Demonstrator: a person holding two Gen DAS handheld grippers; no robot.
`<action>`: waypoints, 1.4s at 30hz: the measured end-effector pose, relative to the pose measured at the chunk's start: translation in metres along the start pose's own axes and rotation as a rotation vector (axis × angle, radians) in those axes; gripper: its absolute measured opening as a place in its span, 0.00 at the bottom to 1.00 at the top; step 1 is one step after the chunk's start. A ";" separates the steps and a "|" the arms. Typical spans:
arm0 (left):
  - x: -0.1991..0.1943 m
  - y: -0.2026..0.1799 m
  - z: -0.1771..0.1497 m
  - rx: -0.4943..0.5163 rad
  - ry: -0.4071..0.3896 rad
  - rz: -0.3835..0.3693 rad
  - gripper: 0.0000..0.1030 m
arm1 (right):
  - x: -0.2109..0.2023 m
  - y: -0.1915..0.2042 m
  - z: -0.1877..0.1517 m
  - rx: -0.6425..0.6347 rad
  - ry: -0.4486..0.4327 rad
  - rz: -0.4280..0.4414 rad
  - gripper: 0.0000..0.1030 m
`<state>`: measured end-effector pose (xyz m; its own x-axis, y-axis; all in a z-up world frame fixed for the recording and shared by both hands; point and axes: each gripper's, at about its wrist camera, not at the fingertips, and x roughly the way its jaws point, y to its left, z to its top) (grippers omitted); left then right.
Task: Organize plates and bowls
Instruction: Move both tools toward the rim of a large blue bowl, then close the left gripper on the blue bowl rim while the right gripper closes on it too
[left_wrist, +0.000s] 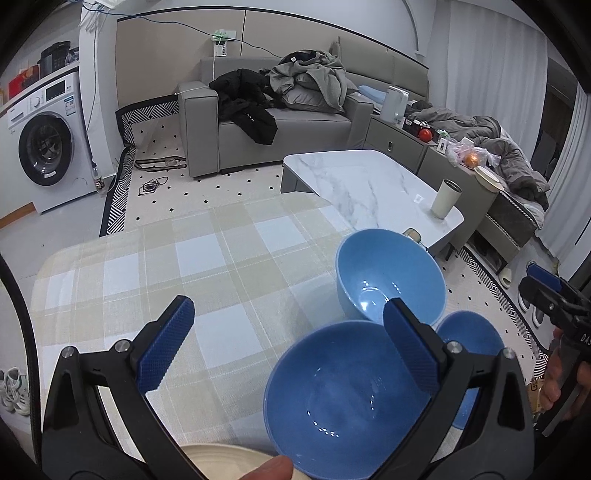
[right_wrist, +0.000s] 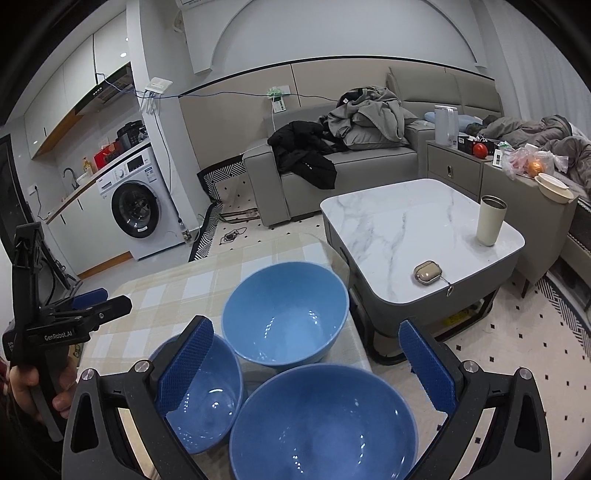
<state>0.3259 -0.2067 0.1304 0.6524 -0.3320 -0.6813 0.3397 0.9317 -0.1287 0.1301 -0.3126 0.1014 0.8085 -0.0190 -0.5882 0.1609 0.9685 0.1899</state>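
Three blue bowls stand close together on the checked cloth (left_wrist: 207, 258), all upright and all empty, with only light glinting off their glazed insides. Seen from the right wrist, the far bowl (right_wrist: 286, 317) sits at 12 o'clock, the small bowl (right_wrist: 207, 398) at 9 o'clock and the near bowl (right_wrist: 321, 421) at 6 o'clock; the rims of the three lie just beside one another, and whether they touch cannot be told. The right gripper (right_wrist: 306, 369) hangs over this cluster with its jaws spread wide and nothing between its pads, one pad over the small bowl and the other past the cloth's edge. From the left wrist, the same near bowl (left_wrist: 347, 391) fills the 5 o'clock part of the view, with the far bowl (left_wrist: 391, 277) at 2 o'clock. The left gripper (left_wrist: 288, 343) is likewise released, jaws wide apart, its right pad above the near bowl's rim and its left pad over bare cloth. A cream plate (left_wrist: 225, 461) shows its rim at 6 o'clock, and a fingertip (left_wrist: 271, 469) lies at that plate's edge. Beyond the cloth stands a marble table (right_wrist: 406, 218) bearing a cream cup (right_wrist: 489, 221), whose contents cannot be seen, and a small closed case (right_wrist: 428, 277).
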 end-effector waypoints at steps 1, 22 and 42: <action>0.003 0.000 0.003 0.001 0.001 0.003 0.99 | 0.002 -0.002 0.002 0.000 0.001 0.001 1.00; 0.084 -0.034 0.031 0.043 0.104 -0.008 0.99 | 0.056 -0.039 0.018 0.021 0.117 -0.045 1.00; 0.167 -0.037 0.035 0.032 0.226 -0.009 0.99 | 0.114 -0.046 0.015 0.003 0.217 -0.032 0.92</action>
<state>0.4458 -0.3014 0.0469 0.4819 -0.2955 -0.8249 0.3683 0.9225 -0.1153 0.2234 -0.3634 0.0371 0.6619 0.0051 -0.7495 0.1864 0.9674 0.1711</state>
